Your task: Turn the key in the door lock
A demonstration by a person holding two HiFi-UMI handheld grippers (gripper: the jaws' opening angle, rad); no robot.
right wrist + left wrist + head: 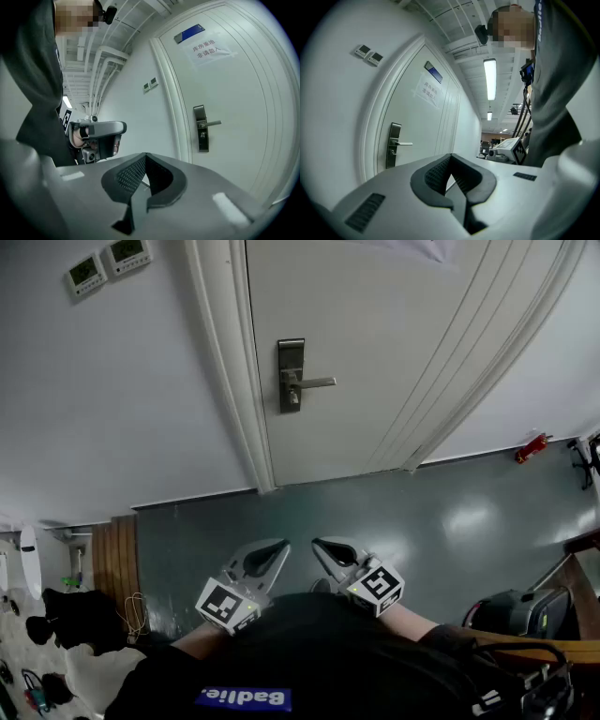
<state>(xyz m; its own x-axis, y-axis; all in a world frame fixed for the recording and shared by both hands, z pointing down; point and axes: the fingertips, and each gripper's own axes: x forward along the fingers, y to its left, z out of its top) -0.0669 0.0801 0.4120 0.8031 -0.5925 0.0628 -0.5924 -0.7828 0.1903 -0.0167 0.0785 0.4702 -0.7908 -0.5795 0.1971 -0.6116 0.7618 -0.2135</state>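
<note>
The door lock (pixel 292 375) sits on the white door (pixel 403 343), on the edge next to the frame, well ahead of both grippers. Its dark metal plate stands with its long axis vertical. The lever handle (pixel 314 382) lies level and points away from the frame, toward the middle of the door. A small part shows at the keyhole just under the lever; you cannot confirm from here that it is the key.

Higher on the door hang a blue plate (pixel 189 33) and a paper notice (pixel 210 49) with 2 lines of red characters, too small to read reliably. 2 small control panels (pixel 105 262) are mounted on the wall beside the frame.

You hold the left gripper (pixel 267 559) and right gripper (pixel 331 556) close to your body, side by side above the grey floor (pixel 394 521). Both have their jaws closed together with nothing between them. A blue label (pixel 243 698) on your dark top reads "Badlie."
</note>
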